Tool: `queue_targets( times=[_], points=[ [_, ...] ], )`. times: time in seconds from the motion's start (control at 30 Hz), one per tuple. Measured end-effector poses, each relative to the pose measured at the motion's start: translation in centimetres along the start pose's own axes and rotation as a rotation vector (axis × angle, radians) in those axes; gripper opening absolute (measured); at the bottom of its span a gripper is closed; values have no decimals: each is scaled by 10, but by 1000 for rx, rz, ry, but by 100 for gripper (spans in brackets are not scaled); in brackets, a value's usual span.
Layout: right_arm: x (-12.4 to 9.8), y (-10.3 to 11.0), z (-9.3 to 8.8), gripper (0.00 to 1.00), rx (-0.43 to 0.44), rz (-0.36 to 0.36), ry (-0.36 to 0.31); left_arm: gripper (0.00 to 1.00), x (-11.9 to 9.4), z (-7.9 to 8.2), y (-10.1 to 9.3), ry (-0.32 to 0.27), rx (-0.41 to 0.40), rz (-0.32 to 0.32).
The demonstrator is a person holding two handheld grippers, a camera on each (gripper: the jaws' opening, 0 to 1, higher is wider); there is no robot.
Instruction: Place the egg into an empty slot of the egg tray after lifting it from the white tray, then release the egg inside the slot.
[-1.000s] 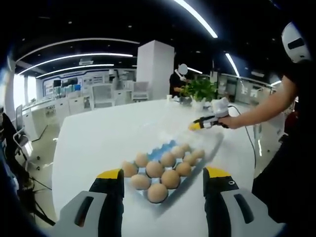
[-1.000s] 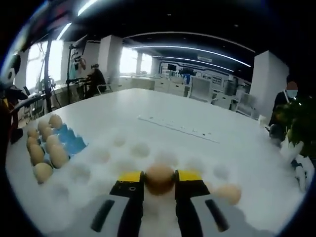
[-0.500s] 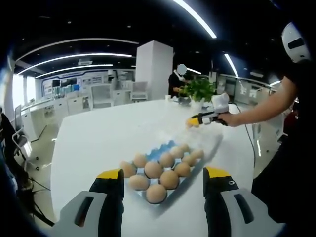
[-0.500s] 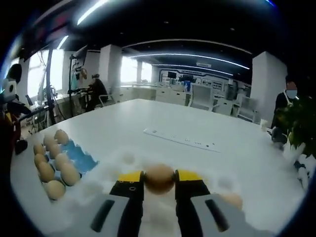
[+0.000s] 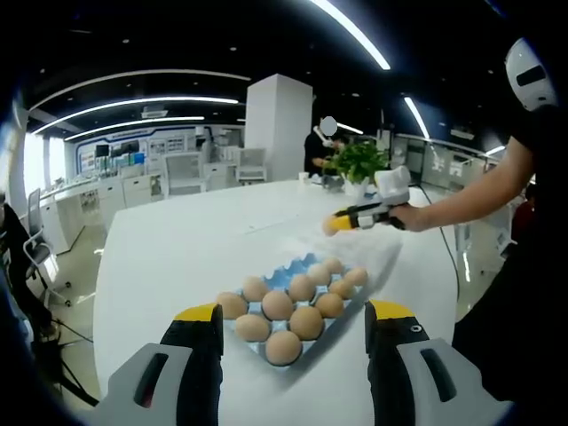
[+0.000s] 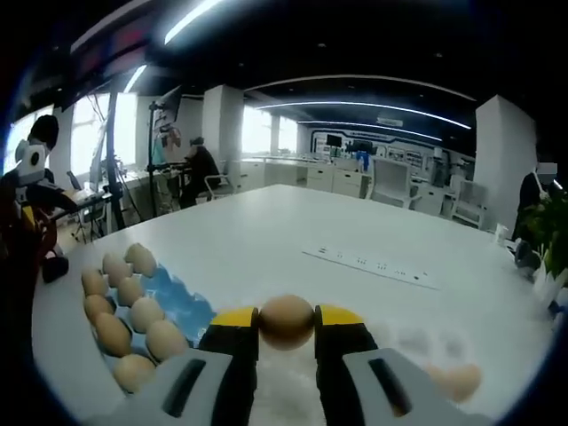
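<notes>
Right gripper (image 6: pixel 286 321): jaws pinch egg (image 6: pixel 286 319) at its sides, held above table near blue tray (image 6: pixel 182 302) | left gripper (image 5: pixel 293 330): jaws spread, empty | egg: light, brittle, smooth; judged to need minimal squeeze across widest part.

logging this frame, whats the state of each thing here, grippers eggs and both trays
right hand-held gripper: shut on an egg, held above the table
held egg: clamped between the jaws, off the white tray
left hand-held gripper: open, holding nothing
egg tray: blue, partly filled, some slots open
white tray: one egg resting in it
</notes>
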State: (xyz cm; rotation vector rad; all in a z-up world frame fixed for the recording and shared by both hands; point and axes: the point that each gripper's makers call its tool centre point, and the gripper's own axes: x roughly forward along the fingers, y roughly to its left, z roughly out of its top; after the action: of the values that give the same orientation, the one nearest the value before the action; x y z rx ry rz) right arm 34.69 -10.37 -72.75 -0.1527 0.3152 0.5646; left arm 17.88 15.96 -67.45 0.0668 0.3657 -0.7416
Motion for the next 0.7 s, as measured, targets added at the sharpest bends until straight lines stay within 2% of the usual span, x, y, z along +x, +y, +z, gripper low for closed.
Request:
queue_targets(
  times=[0.37, 0.7],
  points=[
    [18, 35, 14, 24, -18, 80, -18, 65, -1, 0, 0, -2, 0, 1],
    [32, 65, 18, 24, -27, 143, -24, 65, -4, -1, 0, -1, -3, 6]
  ],
)
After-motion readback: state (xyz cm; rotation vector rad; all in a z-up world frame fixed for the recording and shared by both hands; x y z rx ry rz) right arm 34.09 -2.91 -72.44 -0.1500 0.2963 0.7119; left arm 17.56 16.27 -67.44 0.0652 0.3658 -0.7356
